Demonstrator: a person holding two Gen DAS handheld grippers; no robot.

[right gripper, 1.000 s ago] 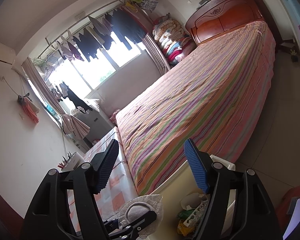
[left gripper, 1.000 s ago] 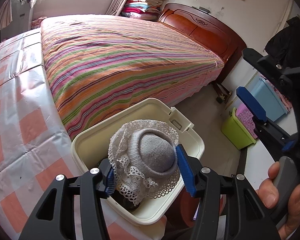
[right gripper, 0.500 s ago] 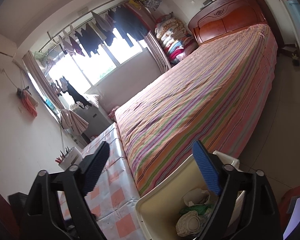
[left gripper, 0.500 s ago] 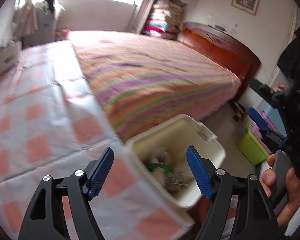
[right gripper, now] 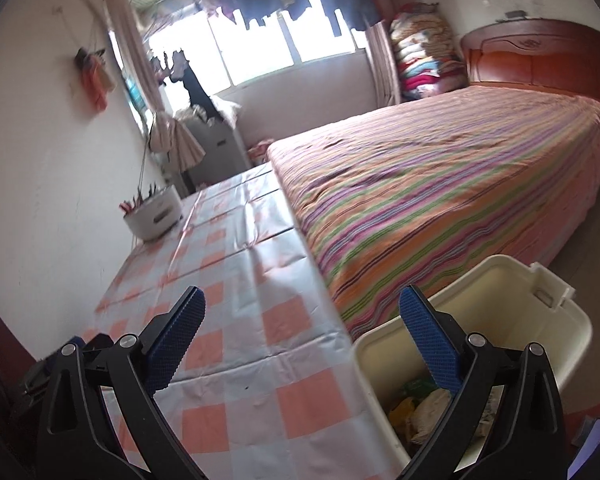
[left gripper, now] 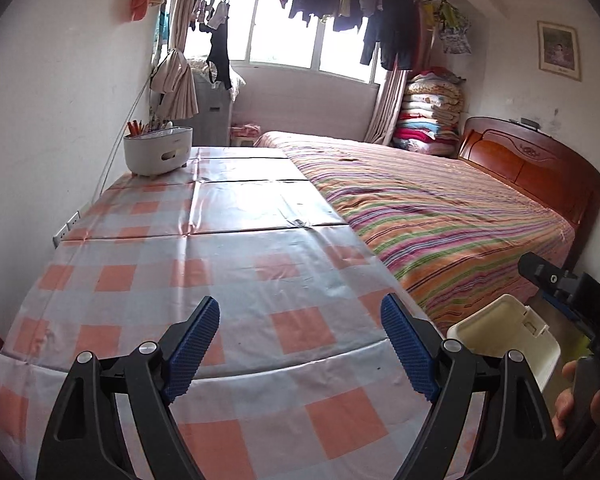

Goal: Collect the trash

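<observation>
Both wide apart, just opened, holding nothing: left gripper (left gripper: 300,344) and right gripper (right gripper: 306,340) over checked orange-and-white plastic tablecloth (left gripper: 220,264); risk of clipping cream plastic bin (right gripper: 540,300) rim, spilling collected trash (right gripper: 420,412).

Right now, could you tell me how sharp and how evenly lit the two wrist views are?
Left wrist view: sharp, the window blown out white, sheen on the checked tablecloth. Right wrist view: motion-smeared across the striped bed, window overexposed too. Both bend straight edges, fisheye-style.
</observation>
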